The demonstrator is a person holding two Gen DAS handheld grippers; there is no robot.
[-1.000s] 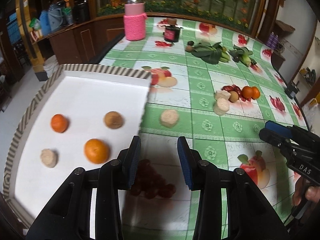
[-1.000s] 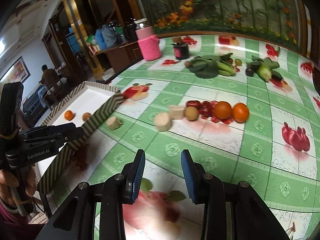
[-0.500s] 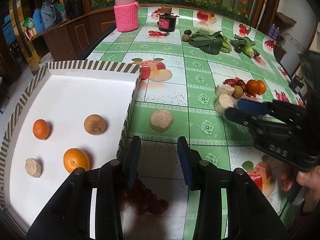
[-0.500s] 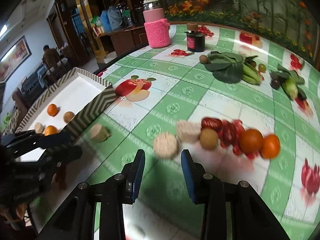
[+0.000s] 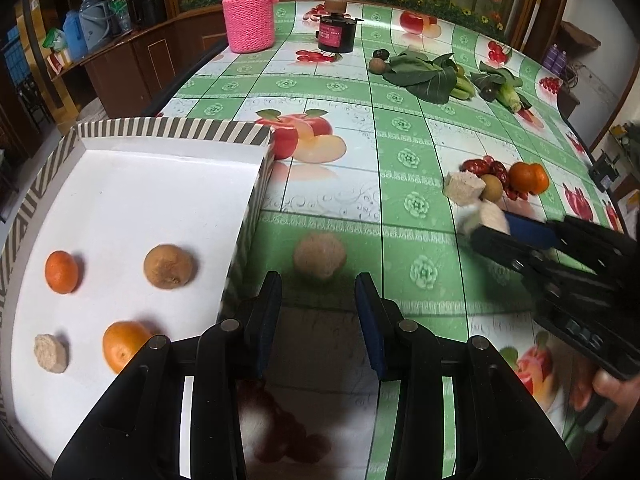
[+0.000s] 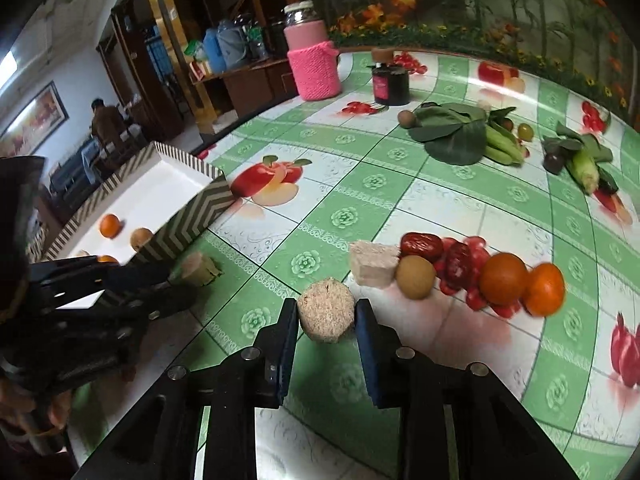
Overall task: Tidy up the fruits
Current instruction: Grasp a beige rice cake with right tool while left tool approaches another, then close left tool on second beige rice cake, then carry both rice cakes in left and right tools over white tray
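Observation:
A white tray (image 5: pixel 132 200) with striped walls sits at the left and holds two oranges (image 5: pixel 61 272), a brown fruit (image 5: pixel 168 266) and a tan round piece (image 5: pixel 50 353). My left gripper (image 5: pixel 318 292) is open, just short of a tan round piece (image 5: pixel 319 255) on the table. My right gripper (image 6: pixel 326 320) is open with its jaws around another tan round piece (image 6: pixel 327 314) that rests on the table. Behind it lie a tan block (image 6: pixel 374 266), a brown fruit (image 6: pixel 416 282), red dates (image 6: pixel 422 244) and two oranges (image 6: pixel 520 284).
A pink knit-covered jar (image 5: pixel 248 16) and a dark jar (image 5: pixel 336 32) stand at the table's far end. Leafy greens (image 5: pixel 420 74) and corn (image 5: pixel 508 94) lie at the far right. The tray wall (image 5: pixel 250 216) stands just left of my left gripper.
My right gripper moved forward across the table until its jaws came around the tan round piece. My left gripper moved forward toward the other tan piece.

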